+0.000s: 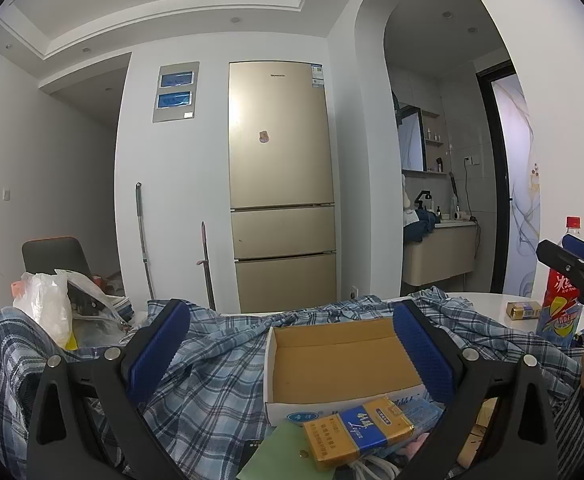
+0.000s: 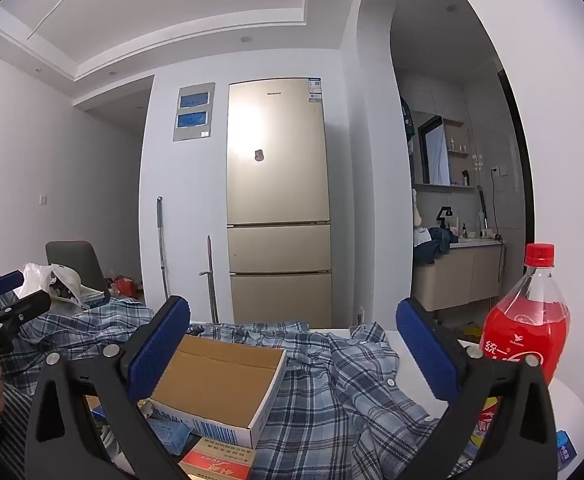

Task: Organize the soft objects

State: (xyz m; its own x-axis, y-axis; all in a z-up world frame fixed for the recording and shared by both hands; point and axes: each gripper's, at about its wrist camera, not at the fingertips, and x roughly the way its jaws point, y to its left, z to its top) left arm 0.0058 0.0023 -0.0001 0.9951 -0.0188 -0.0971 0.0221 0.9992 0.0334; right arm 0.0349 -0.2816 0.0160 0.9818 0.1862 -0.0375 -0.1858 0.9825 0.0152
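Both grippers wide and empty, plaid shirt sprawled across the table below them.

The left gripper (image 1: 288,344) and the right gripper (image 2: 292,348) hang level with jaws fully spread, gripping nothing. The plaid shirt (image 2: 331,392) lies crumpled, its length running left to right under and around the open cardboard box (image 2: 220,380), which sits on the cloth. From the right gripper, free shirt bunches straight ahead and below, beside the red bottle (image 2: 527,320); that hand looks nearer to a clear fold.
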